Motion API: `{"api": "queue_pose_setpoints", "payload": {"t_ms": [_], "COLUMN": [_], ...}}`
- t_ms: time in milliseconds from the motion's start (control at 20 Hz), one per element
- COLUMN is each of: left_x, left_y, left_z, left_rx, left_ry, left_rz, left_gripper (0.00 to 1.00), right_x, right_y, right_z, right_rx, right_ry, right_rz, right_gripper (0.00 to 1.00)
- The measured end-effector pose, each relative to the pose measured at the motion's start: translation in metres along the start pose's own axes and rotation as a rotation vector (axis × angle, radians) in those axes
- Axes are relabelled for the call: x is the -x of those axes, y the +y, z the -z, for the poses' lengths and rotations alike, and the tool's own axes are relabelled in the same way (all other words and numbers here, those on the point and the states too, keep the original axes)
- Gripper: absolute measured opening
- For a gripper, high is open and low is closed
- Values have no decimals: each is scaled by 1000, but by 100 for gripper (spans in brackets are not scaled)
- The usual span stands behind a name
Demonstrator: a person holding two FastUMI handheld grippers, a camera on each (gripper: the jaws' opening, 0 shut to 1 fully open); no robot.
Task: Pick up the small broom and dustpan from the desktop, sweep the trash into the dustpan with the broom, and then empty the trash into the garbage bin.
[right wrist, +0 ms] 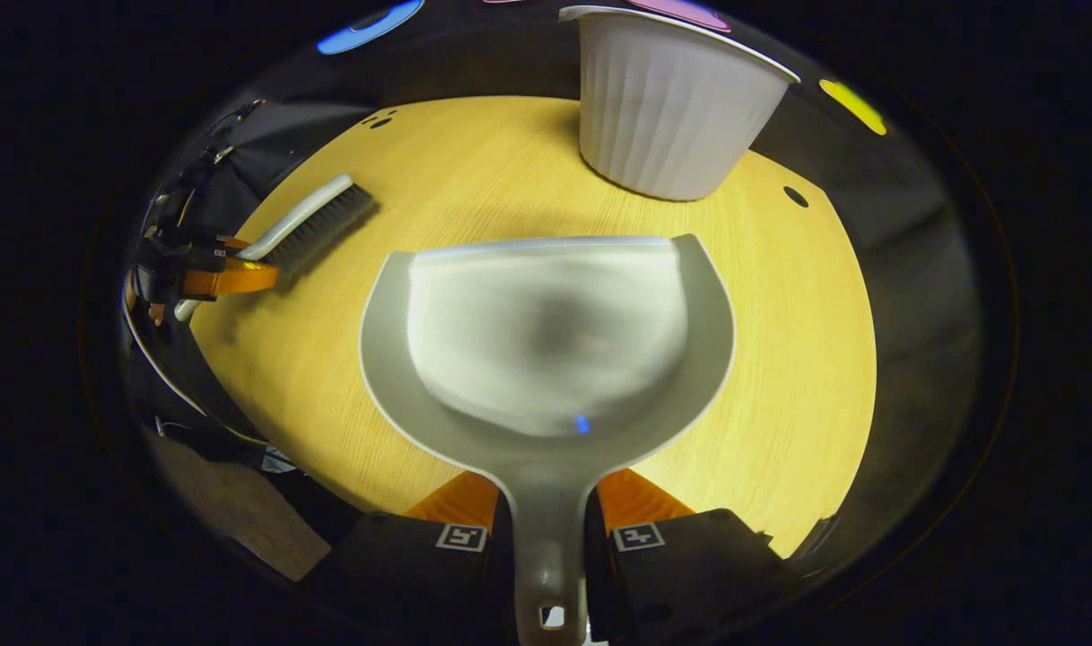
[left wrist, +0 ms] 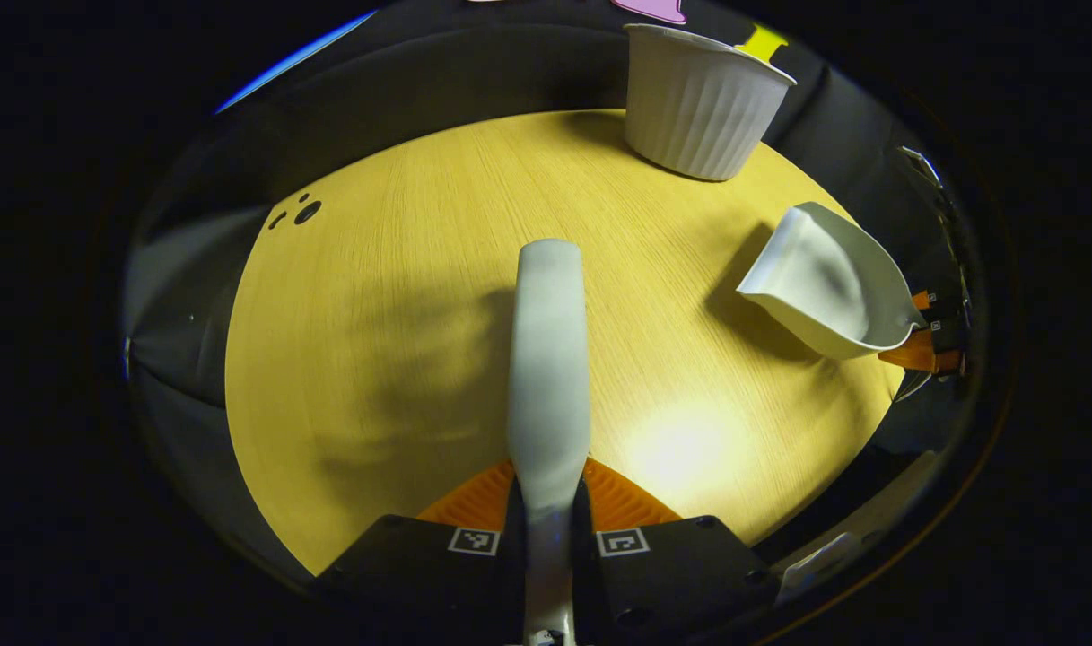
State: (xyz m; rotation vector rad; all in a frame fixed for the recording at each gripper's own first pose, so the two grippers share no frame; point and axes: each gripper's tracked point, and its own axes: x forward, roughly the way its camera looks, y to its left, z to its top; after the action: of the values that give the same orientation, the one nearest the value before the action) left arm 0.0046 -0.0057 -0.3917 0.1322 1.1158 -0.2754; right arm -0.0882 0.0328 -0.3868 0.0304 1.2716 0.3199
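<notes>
My left gripper is shut on the handle of the small white broom, which points straight ahead over the wooden desktop. In the right gripper view the broom shows its dark bristles at the left, lifted off the desk, with the left gripper on its handle. My right gripper is shut on the handle of the grey-white dustpan, held level with its mouth facing away. The dustpan hangs tilted above the desk's right side. The white ribbed garbage bin stands upright at the far edge, just beyond the dustpan.
The bin sits at the back right of the round desk. Small dark marks dot the desk's far left, and one more lies right of the bin. Black cloth surrounds the desk.
</notes>
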Motion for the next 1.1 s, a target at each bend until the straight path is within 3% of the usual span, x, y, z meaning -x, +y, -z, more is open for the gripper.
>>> {"api": "queue_pose_setpoints", "payload": {"t_ms": [200,400,750,800,1100], "left_x": [-5,-9,-15,-15,-7], "left_y": [-5,-10,-13,-13,-5], "left_z": [2,2,7,8,11], "left_rx": [-6,-14,-19,-19,-24], "left_ry": [11,18,39,42,33], "left_rz": [-7,-16,-6,-13,-46], "left_gripper": [25,27,28,30,30], "right_x": [-18,-25,-31,-32,-28], "right_y": [5,9,13,13,15], "right_z": [6,11,13,14,17], "right_rx": [0,-9,-31,-30,-24], "right_ry": [4,7,4,5,4], "right_rz": [12,3,-10,-8,-16], "right_gripper": [39,32,41,38,41]}}
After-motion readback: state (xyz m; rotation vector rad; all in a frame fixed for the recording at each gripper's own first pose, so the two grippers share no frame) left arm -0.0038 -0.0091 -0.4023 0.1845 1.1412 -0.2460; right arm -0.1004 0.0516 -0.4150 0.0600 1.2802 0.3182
